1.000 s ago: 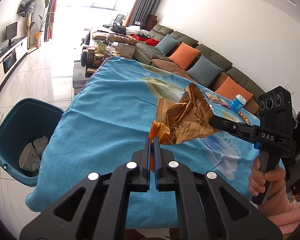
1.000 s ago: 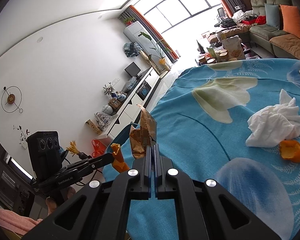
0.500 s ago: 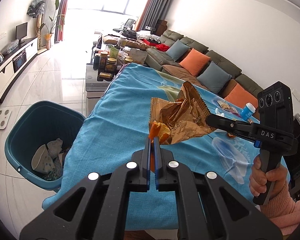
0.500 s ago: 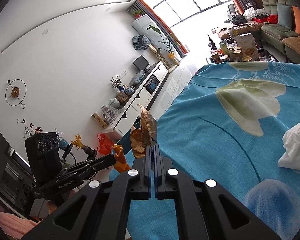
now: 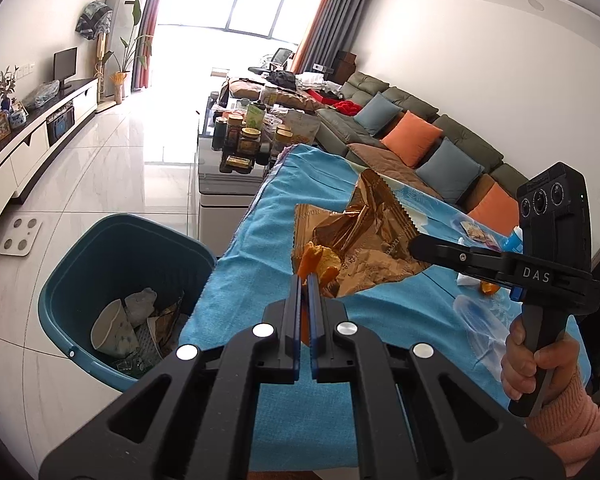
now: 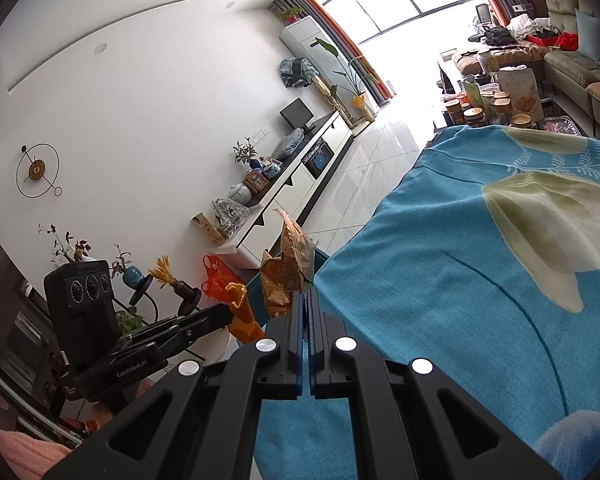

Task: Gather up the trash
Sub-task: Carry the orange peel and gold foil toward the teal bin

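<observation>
Left gripper [image 5: 305, 280] is pinched on a piece of orange peel [image 5: 316, 259], held in the air over the near edge of the bench [image 5: 300, 420] with its blue cloth. Right gripper [image 6: 309, 298] is clamped on a crumpled brown snack bag [image 5: 364, 236], hanging just beside the peel and above the same edge. Below and to the left, a teal trash bin [image 5: 80, 256] stands on the floor against the bench, with paper cups [image 5: 112, 332] and wrappers inside. More peel [image 5: 490, 288] lies farther along the cloth.
</observation>
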{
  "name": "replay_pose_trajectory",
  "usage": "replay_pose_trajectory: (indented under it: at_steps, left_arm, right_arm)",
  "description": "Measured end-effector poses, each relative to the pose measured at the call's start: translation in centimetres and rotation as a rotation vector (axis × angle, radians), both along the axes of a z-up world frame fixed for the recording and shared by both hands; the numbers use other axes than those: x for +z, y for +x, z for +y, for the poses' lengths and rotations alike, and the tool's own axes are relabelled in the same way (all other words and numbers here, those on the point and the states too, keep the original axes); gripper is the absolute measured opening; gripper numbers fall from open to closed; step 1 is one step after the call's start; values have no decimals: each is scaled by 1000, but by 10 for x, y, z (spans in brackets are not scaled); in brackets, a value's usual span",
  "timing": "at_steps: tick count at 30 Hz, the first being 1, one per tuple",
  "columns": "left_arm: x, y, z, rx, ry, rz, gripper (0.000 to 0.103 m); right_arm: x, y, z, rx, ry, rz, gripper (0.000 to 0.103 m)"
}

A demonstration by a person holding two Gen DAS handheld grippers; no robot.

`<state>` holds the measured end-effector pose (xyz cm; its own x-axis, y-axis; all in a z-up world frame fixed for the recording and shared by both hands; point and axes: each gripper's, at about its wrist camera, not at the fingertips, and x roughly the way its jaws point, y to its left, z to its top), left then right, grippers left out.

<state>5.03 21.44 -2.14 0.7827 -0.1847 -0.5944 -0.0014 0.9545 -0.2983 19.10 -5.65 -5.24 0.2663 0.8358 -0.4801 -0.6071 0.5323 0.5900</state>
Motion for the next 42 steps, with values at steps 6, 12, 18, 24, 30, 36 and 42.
replay_pose_trajectory:
  at_steps: [6, 12, 18, 24, 30, 36, 42]
  left_arm:
    - [1, -1, 15, 35, 3, 5, 3]
    - [0, -3, 27, 67, 6, 11, 3]
    - [-1, -1, 38, 94, 14, 16, 3]
    - [-3, 2, 50, 121, 21, 25, 3]
    - [-7, 4, 60, 144, 26, 36, 3]
    - [-13, 5, 70, 163, 31, 47, 3]
    - [-17, 9, 77, 175, 40, 57, 3]
  right_arm:
    - [0, 6, 17, 20, -4, 12, 1]
    - [-2, 13, 30, 40, -8, 25, 1]
    - [-2, 16, 44, 60, -13, 29, 1]
    - [-2, 19, 60, 74, -19, 35, 1]
    - [-6, 20, 74, 90, -30, 45, 1]
    - [-10, 19, 88, 107, -44, 55, 1]
    - [-14, 20, 99, 118, -54, 71, 1]
